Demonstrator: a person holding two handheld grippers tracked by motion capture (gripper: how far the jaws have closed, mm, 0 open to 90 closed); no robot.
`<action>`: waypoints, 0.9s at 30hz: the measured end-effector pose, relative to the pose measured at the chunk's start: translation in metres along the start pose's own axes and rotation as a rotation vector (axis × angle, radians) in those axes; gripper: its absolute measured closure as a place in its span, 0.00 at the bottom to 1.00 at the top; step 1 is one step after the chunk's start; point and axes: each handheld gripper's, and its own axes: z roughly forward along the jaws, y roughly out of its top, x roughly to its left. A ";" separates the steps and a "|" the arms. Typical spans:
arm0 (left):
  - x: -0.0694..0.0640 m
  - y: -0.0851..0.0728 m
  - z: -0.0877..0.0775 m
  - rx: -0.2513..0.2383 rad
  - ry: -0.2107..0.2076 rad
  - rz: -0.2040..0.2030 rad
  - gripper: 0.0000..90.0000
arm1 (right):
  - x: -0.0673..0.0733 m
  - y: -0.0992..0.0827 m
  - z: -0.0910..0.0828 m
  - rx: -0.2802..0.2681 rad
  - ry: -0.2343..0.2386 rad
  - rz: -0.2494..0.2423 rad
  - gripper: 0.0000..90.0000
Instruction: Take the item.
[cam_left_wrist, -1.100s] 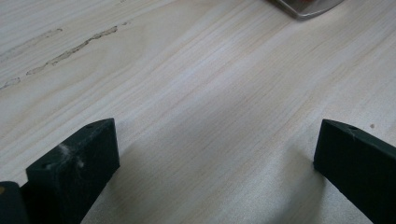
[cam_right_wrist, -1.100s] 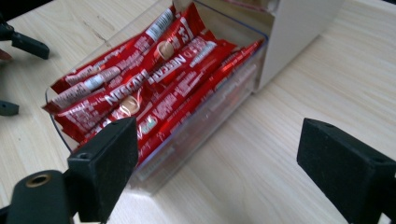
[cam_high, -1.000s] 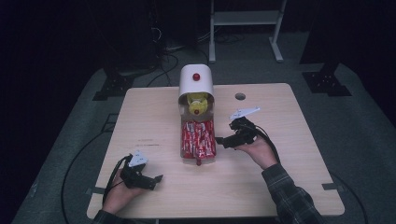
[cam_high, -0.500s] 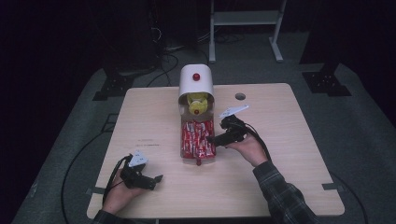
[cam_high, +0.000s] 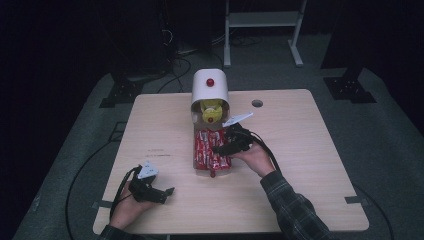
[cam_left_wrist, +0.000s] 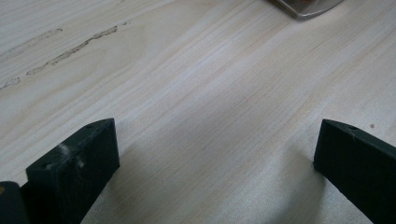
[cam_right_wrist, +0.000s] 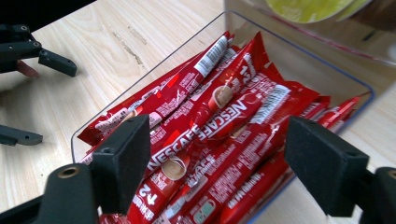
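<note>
The right gripper (cam_right_wrist: 215, 163) is hovering over the red coffee sticks (cam_right_wrist: 219, 135) in the clear tray (cam_high: 194, 150), fingers narrowing but apart astride them; left gripper (cam_high: 150, 189) is resting open, farther off.

The right gripper (cam_high: 223, 148) has moved left across the table, from beside the clear tray (cam_right_wrist: 327, 74) to over its red sachets (cam_right_wrist: 219, 126). Its jaws have just been closing a little, with sachets below them but none gripped.
</note>
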 end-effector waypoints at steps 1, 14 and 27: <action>0.000 0.000 0.000 0.000 0.000 0.000 0.00 | 0.000 0.000 0.002 0.000 0.002 -0.002 0.26; 0.000 0.000 0.000 0.001 0.000 0.000 0.00 | 0.011 0.005 0.022 0.001 0.023 -0.031 0.41; 0.000 0.000 0.000 0.000 0.000 0.000 0.00 | 0.022 0.004 0.031 0.030 -0.069 -0.102 0.66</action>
